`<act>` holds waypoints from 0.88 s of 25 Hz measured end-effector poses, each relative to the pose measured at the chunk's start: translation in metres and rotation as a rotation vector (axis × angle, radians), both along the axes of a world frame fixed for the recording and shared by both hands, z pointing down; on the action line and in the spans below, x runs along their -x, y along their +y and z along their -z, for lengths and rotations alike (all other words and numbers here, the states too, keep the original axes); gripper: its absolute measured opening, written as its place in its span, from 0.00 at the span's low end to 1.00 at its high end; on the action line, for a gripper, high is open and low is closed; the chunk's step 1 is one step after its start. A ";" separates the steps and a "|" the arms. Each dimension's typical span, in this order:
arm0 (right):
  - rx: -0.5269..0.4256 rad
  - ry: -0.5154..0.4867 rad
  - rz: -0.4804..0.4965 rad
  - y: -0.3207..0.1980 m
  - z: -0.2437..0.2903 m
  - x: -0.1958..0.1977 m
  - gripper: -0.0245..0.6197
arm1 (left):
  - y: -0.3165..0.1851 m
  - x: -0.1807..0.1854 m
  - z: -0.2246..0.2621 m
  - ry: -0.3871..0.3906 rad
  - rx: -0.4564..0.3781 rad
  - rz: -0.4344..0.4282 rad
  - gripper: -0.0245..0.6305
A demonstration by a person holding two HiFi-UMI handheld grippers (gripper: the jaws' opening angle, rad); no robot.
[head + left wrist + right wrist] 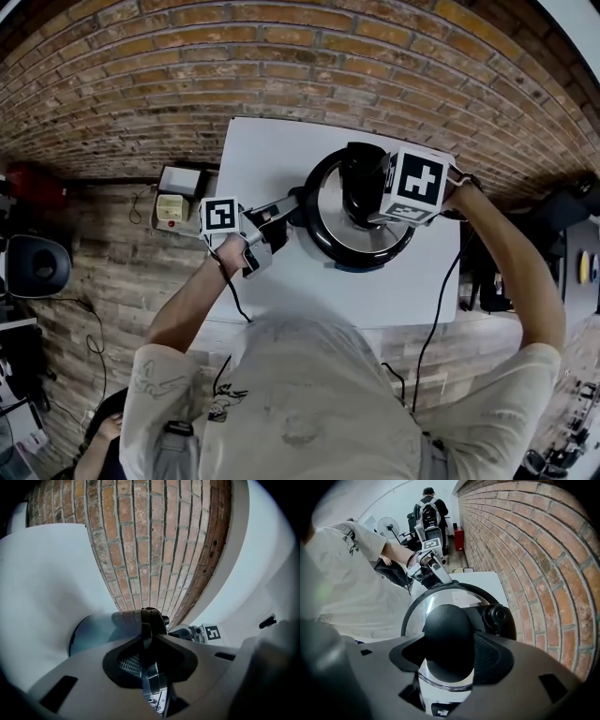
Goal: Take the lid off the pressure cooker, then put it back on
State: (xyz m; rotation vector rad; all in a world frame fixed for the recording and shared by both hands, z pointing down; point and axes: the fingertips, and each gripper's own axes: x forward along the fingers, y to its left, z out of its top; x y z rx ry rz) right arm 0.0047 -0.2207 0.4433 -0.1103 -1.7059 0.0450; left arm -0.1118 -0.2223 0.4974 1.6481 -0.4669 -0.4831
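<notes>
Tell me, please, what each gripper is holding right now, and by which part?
The right gripper grips the pressure cooker lid by its black knob; the left gripper clamps the long side handle.

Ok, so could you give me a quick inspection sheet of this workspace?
Surface: white table, holding only the cooker.
Job's things: pressure cooker, lid on.
Clutter: nothing seen on the table; small white box beside it.
Grippers: left tongs closed on the cooker's side handle; right tongs closed from above on the lid knob.
Cables: one black cable hangs from the left gripper, a second cable from the right.
Surroundings: brick wall; another person and a fan farther back.
</notes>
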 end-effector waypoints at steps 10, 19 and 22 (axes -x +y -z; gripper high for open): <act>0.020 0.028 -0.100 0.004 0.000 -0.002 0.50 | -0.002 0.000 -0.001 0.026 0.017 0.026 0.15; 0.001 0.034 -0.375 -0.004 0.001 -0.003 0.50 | -0.001 -0.002 0.002 0.044 0.029 0.031 0.14; 0.012 0.046 -0.454 -0.005 0.001 -0.003 0.50 | -0.001 -0.001 0.001 0.037 0.037 0.046 0.14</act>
